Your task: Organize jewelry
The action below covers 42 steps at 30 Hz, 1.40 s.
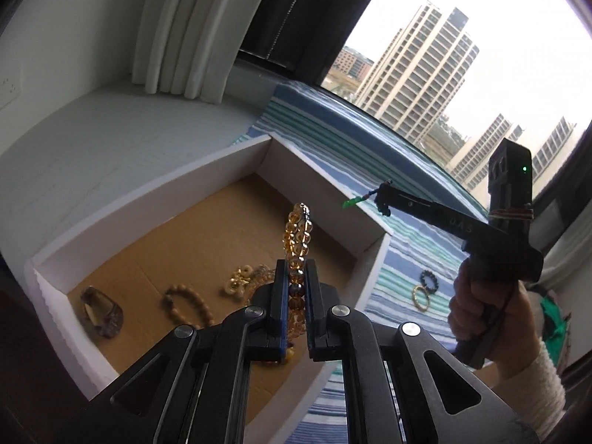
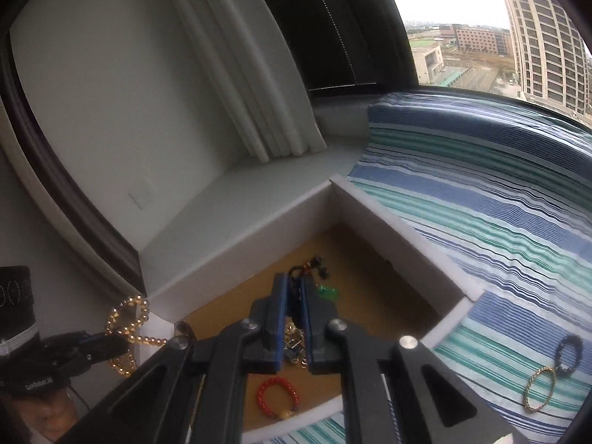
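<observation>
Left wrist view: your left gripper (image 1: 296, 288) is clamped on the amber bead bracelet (image 1: 297, 236), held above the white box (image 1: 148, 199); its loose loops stand up past the fingertips.
Right wrist view: your right gripper (image 2: 293, 296) is pinched on a dark corded piece with a green charm (image 2: 327, 292), hanging over the box floor.
Already in the box: a red bead bracelet (image 2: 276, 396), a small chain pile (image 2: 296, 336), a wooden bead bracelet (image 1: 190, 305), a grey bangle (image 1: 101, 312).
Outside the box: a gold ring bracelet (image 2: 539, 388) and a dark bead bracelet (image 2: 569, 353) lie on the striped cloth (image 2: 481, 203), to the box's right.
Step in hand: judged as placing both held pieces.
Advice: lower each piece to a bare patch of cardboard before you release, well apart from the chain pile, so cords do not tangle.
Risk: the amber loops may snag the box wall.
</observation>
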Motion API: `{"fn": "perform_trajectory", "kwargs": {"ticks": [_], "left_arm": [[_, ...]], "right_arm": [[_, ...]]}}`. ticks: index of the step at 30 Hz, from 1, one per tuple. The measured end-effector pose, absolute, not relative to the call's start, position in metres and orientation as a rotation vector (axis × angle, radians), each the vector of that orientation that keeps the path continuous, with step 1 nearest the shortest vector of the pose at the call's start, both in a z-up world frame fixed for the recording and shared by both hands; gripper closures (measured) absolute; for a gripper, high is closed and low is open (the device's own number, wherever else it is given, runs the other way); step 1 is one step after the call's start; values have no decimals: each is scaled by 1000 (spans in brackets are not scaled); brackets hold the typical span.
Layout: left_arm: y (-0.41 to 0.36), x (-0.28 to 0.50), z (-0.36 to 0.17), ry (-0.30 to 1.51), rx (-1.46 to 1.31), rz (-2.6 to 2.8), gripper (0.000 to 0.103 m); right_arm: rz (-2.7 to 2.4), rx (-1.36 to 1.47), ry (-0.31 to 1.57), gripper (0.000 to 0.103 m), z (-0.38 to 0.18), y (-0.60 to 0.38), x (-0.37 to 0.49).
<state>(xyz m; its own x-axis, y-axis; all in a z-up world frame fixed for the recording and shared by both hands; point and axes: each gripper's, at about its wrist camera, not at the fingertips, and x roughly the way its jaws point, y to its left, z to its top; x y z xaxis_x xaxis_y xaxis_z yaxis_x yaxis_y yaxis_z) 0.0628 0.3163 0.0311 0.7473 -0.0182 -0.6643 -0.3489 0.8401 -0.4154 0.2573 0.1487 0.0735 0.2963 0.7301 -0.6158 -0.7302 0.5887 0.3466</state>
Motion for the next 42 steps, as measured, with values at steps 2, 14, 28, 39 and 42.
{"fn": "perform_trajectory", "kwargs": {"ticks": [2,14,28,39,42], "left_arm": [[333,65,11,738,-571,231,98],[351,69,-67,857,-524,436,32],[188,80,-32,794,-313,164,12],[45,137,-88,1011,-122,-49,11],[18,143,-90,1028,-59,-67,11]], "right_arm": [[985,-47,814,95,65,176,257],[935,-217,879,60,-24,219,239],[675,-187,711,29,-40,16,207],[240,-180,795,29,-121,-197,187],[138,-164,800,29,-131,-242,188]]}}
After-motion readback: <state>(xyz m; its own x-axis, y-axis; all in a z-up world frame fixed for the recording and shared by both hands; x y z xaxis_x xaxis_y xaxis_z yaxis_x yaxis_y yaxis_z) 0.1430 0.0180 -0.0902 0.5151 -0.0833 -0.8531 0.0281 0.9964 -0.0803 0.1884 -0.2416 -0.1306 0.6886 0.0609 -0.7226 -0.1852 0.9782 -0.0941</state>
